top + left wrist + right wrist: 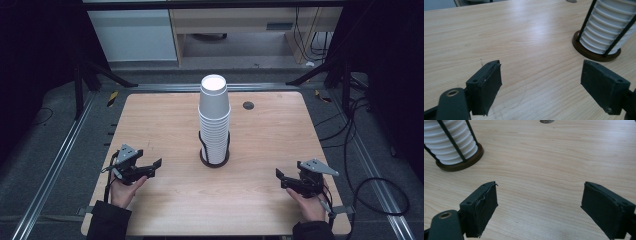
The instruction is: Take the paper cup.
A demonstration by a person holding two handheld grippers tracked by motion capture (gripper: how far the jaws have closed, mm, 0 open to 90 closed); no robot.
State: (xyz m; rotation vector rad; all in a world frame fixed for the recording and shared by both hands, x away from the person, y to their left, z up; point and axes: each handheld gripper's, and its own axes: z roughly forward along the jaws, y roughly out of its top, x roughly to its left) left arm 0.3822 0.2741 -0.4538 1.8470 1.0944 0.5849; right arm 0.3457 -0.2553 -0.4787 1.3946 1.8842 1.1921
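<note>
A tall stack of white paper cups (215, 117) stands upright in a black wire holder with a dark round base (215, 159) at the middle of the wooden table (165, 120). My left gripper (152, 169) rests near the front left, held by a hand, jaws wide apart and holding nothing. My right gripper (281, 179) sits near the front right, likewise open and holding nothing. In the left gripper view the cup stack (607, 26) is at the upper right beyond the gripper (541, 87). In the right gripper view the stack (451, 142) is at the upper left beyond the gripper (539, 210).
A small dark round grommet (248, 105) is set in the table behind the stack, to the right. Metal rails (55, 160) run along both sides of the table. Cables (372, 185) lie on the floor at the right.
</note>
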